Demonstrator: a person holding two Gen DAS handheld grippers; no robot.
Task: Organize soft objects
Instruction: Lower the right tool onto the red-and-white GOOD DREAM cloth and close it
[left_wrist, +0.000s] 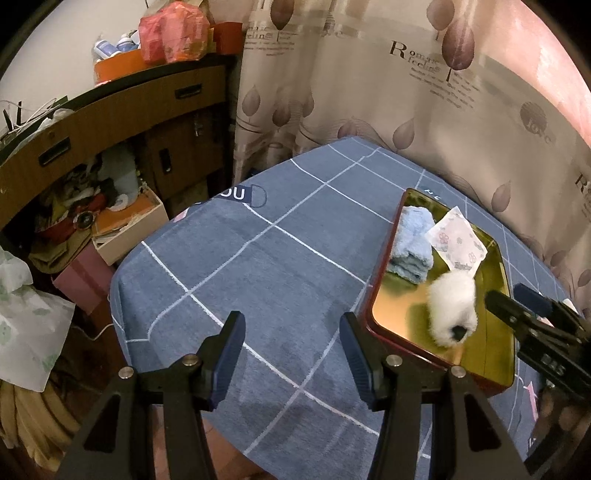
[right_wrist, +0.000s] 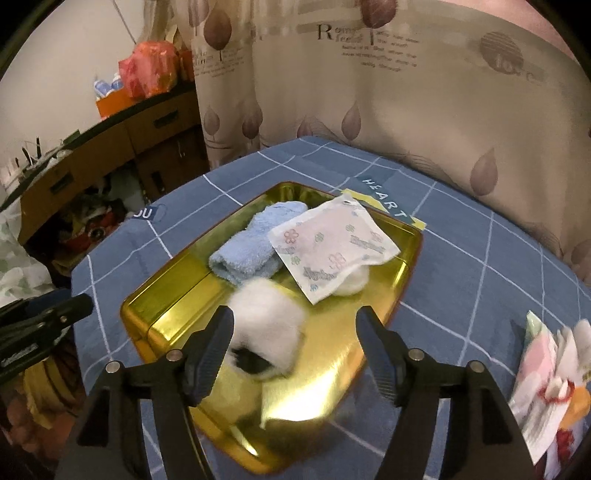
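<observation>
Black fingers of the right gripper (right_wrist: 293, 345) stood spread apart over the near end of the shallow gold metal tray with a dark red rim (right_wrist: 402, 258), and the white fluffy ball with a black patch (right_wrist: 264, 330) lay blurred between them, nearer the left finger, apparently free of both pads, so the jaws gripped nothing. Beyond the ball, at the tray's far end, lay the folded light blue terry towel (right_wrist: 245, 249), and a white flower-printed soft packet (right_wrist: 330, 245) leaned partly across it, with a small white cotton ball (right_wrist: 356, 280) peeping out beneath the packet's near edge. Those four soft things appeared already sorted into the tray. To the tray's right, on the blue grid-patterned tablecloth (right_wrist: 476, 258), a small heap of pink and white packets (right_wrist: 546, 373) remained outside, seemingly still to be moved. To the tray's left, the left gripper (left_wrist: 291, 356) hovered over bare cloth with its jaws wide and empty.
</observation>
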